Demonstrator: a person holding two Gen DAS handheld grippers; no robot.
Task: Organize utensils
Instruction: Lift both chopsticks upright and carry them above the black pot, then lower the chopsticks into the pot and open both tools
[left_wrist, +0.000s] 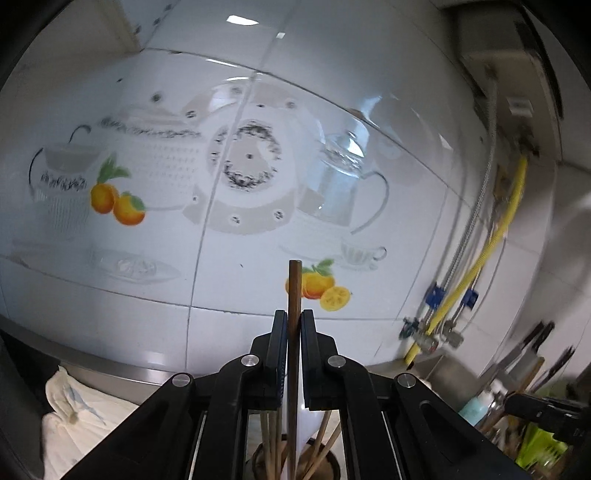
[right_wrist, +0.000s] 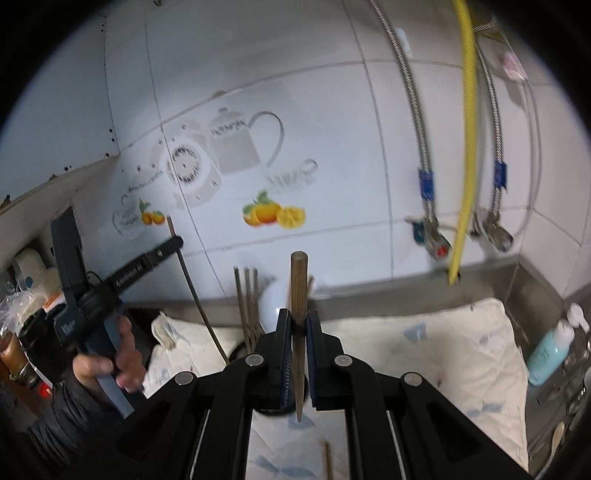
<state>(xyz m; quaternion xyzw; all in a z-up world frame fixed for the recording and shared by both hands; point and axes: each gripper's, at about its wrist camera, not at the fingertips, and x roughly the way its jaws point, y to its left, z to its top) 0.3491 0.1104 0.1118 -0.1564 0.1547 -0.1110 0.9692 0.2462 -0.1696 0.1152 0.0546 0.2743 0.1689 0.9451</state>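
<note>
**Both Tongs Loaded: One Chopstick Each, Above the Holder**

Left tongs (left_wrist: 294, 325) are closed on a dark chopstick (left_wrist: 294, 291), held upright directly above the holder (left_wrist: 291, 461), which already contains several chopsticks. Right tongs (right_wrist: 298, 328) are clamped on a second chopstick (right_wrist: 298, 295), tip pointing down over the cloth (right_wrist: 424, 343) on the tabletop. Another loose chopstick (right_wrist: 327, 461) lies on the cloth.

Risks, as judged from here:
- Each grip is narrow; a tilt could let the chopstick pivot or slip.
- Lowering off-centre could strike the sticks already standing, or the holder rim, and tip the holder.
</note>
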